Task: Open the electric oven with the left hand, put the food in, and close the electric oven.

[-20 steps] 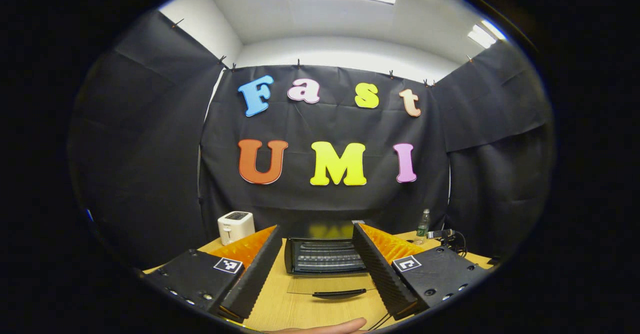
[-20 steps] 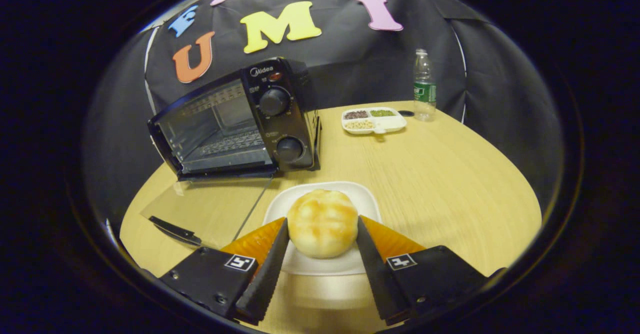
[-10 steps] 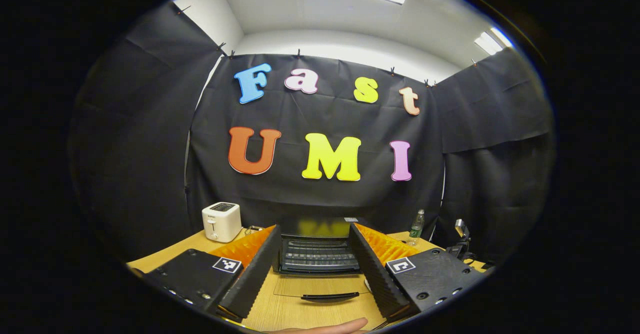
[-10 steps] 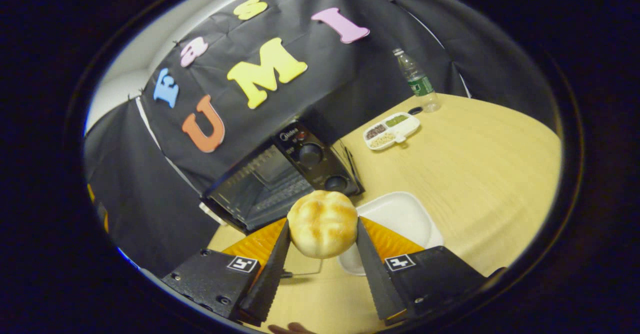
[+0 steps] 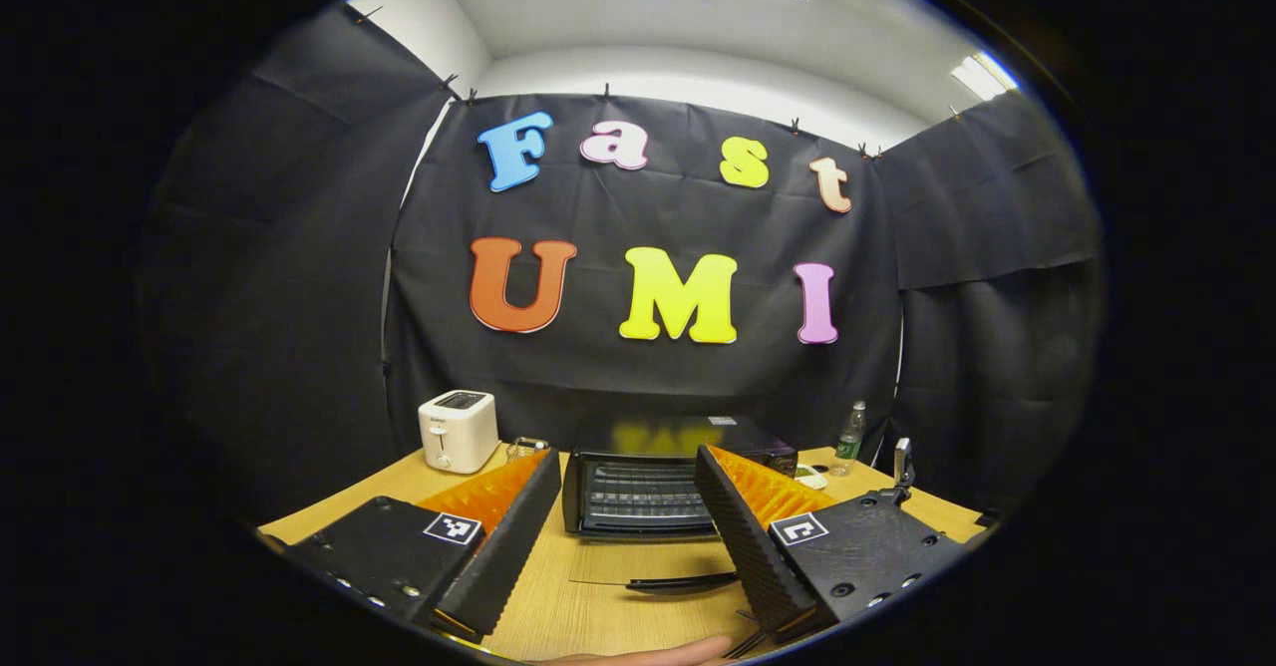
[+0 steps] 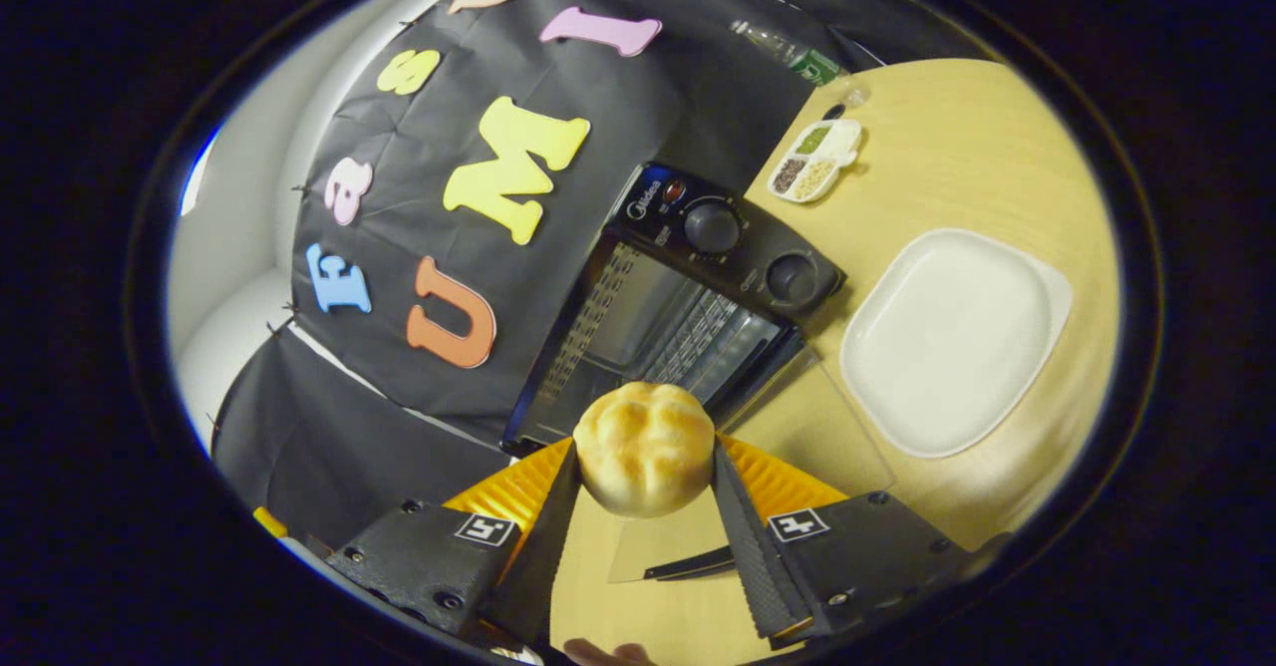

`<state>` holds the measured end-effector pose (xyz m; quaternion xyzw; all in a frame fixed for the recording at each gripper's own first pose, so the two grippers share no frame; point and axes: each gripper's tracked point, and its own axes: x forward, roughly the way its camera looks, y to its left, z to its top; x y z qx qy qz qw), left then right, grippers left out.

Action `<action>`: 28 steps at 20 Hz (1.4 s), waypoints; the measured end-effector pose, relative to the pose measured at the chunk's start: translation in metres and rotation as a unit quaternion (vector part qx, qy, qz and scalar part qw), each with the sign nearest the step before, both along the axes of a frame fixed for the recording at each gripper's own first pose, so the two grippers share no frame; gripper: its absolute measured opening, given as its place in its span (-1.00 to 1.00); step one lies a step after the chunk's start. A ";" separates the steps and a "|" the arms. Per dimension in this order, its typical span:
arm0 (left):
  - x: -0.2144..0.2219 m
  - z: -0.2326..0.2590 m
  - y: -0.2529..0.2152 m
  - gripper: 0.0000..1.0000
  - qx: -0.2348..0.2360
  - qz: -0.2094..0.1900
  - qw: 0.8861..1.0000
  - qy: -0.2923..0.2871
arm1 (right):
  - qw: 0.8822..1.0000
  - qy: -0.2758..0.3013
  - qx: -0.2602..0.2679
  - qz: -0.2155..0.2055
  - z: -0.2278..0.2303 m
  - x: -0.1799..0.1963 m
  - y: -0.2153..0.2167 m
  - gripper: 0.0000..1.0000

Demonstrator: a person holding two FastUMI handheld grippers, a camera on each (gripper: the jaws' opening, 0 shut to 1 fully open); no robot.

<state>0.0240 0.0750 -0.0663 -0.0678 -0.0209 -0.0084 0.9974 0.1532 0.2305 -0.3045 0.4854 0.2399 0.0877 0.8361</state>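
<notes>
Golden bun: the bun is pinched between both fingers of the right gripper, lifted free of the table, so that it can be carried to the oven without a bare hand on it.
Oven: the electric oven stands on the wooden table with its glass door folded down flat, and the wire rack inside is exposed; this leaves the way in open for the food.
White plate: the plate lies bare just beside the oven, to the side of the carried bun.
Left gripper: the left gripper has its fingers wide apart and holds nothing; it hangs in front of the lowered door, I judge so that it is ready to shut it afterwards.
Change from half a second ago: the right gripper has tilted more and come nearer to the oven mouth, which now lies directly behind the bun; the plate has slid off to the side. The left gripper has barely moved.
Remaining: in my judgement, to set the bun on the rack, then to close the door.
</notes>
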 end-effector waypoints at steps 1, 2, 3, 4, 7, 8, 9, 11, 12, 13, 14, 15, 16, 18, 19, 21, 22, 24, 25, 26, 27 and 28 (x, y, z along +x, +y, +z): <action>0.000 -0.004 0.004 0.79 -0.002 0.004 1.000 0.006 | 1.000 -0.003 -0.003 -0.008 0.000 0.008 0.006 0.53; 0.000 -0.006 0.010 0.80 -0.004 0.008 1.000 0.010 | 1.000 -0.008 -0.008 -0.014 0.001 0.015 0.011 0.51; 0.000 -0.008 0.015 0.80 -0.003 0.016 1.000 0.011 | 1.000 -0.015 -0.016 -0.016 0.002 0.024 0.017 0.51; 0.001 -0.009 0.020 0.80 0.002 0.024 1.000 0.010 | 0.999 -0.019 -0.025 -0.019 0.002 0.031 0.022 0.51; 0.003 -0.015 0.023 0.79 0.014 0.024 0.999 0.017 | 0.998 -0.033 -0.048 -0.039 -0.001 0.066 0.031 0.52; 0.004 -0.017 0.025 0.80 0.015 0.025 0.999 0.019 | 0.997 -0.035 -0.061 -0.042 -0.005 0.077 0.032 0.52; 0.003 -0.019 0.028 0.79 0.015 0.026 0.999 0.022 | 0.996 -0.036 -0.072 -0.044 -0.009 0.090 0.035 0.52; 0.005 -0.022 0.035 0.80 0.020 0.034 0.999 0.025 | 0.992 -0.039 -0.112 -0.050 -0.019 0.113 0.035 0.52; 0.007 -0.025 0.038 0.80 0.024 0.038 0.999 0.026 | 0.989 -0.045 -0.129 -0.054 -0.023 0.123 0.035 0.52; 0.007 -0.027 0.039 0.80 0.028 0.040 0.998 0.027 | 0.986 -0.050 -0.147 -0.054 -0.029 0.133 0.035 0.52; 0.009 -0.030 0.038 0.80 0.032 0.038 0.998 0.028 | 0.983 -0.054 -0.169 -0.056 -0.034 0.139 0.033 0.52; 0.012 -0.032 0.036 0.80 0.033 0.034 0.998 0.030 | 0.979 -0.060 -0.185 -0.056 -0.038 0.144 0.032 0.52; 0.014 -0.035 0.035 0.79 0.034 0.032 0.998 0.033 | 0.976 -0.064 -0.200 -0.056 -0.042 0.150 0.032 0.53; 0.017 -0.041 0.034 0.79 0.033 0.029 0.998 0.041 | 0.972 -0.073 -0.216 -0.056 -0.047 0.158 0.032 0.53; 0.018 -0.044 0.035 0.79 0.033 0.029 0.998 0.044 | 0.972 -0.080 -0.217 -0.052 -0.047 0.161 0.034 0.53; 0.022 -0.048 0.036 0.80 0.031 0.031 0.998 0.051 | 0.967 -0.108 -0.225 -0.056 -0.035 0.169 0.035 0.55; 0.021 -0.050 0.036 0.80 0.030 0.033 0.998 0.053 | 0.961 -0.119 -0.243 -0.057 -0.033 0.171 0.034 0.53; 0.020 -0.052 0.037 0.80 0.029 0.035 0.997 0.057 | 0.959 -0.120 -0.253 -0.044 -0.035 0.173 0.041 0.56; 0.020 -0.051 0.039 0.80 0.028 0.039 0.997 0.058 | 0.958 -0.122 -0.256 -0.038 -0.035 0.175 0.044 0.59; 0.019 -0.052 0.041 0.80 0.025 0.047 0.997 0.060 | 0.956 -0.125 -0.262 -0.039 -0.034 0.175 0.045 0.62; 0.017 -0.052 0.043 0.80 0.026 0.054 0.996 0.061 | 0.952 -0.132 -0.271 -0.043 -0.031 0.176 0.045 0.65; 0.015 -0.050 0.043 0.80 0.028 0.055 0.997 0.056 | 0.947 -0.138 -0.286 -0.043 -0.028 0.173 0.047 0.70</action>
